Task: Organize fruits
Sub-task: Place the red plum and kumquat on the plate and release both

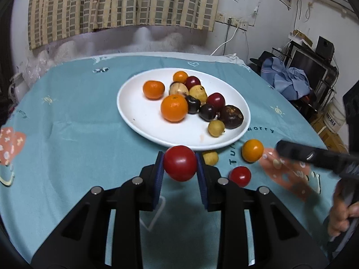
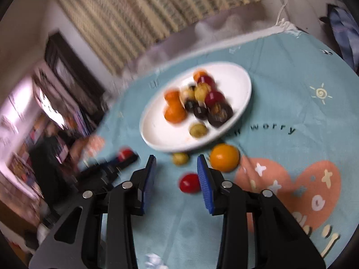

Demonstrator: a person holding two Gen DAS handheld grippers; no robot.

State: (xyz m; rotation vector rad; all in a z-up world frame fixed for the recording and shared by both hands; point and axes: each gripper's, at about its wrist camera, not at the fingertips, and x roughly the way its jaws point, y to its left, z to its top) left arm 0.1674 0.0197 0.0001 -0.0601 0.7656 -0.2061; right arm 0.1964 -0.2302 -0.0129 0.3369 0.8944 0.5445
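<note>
My left gripper point(image 1: 179, 158) is shut on a red tomato point(image 1: 180, 163) and holds it above the cloth, just short of the near rim of the white plate point(image 1: 143, 121). Several oranges, dark plums and yellow fruits lie on the plate. On the cloth near the plate lie an orange fruit point(image 2: 224, 157), a small red tomato point(image 2: 189, 183) and a small yellow fruit point(image 2: 180, 158). My right gripper point(image 2: 176, 163) hangs above them, its blue pads apart with nothing between them. The small red tomato lies below it, close to the right pad. The right wrist view is blurred.
A teal tablecloth point(image 1: 78, 112) with heart and sun prints covers the round table. A person's hand point(image 1: 343, 213) holds the right gripper at the right edge. A striped curtain hangs behind the table. Shelves, clothes and boxes crowd the floor beyond the table's right side.
</note>
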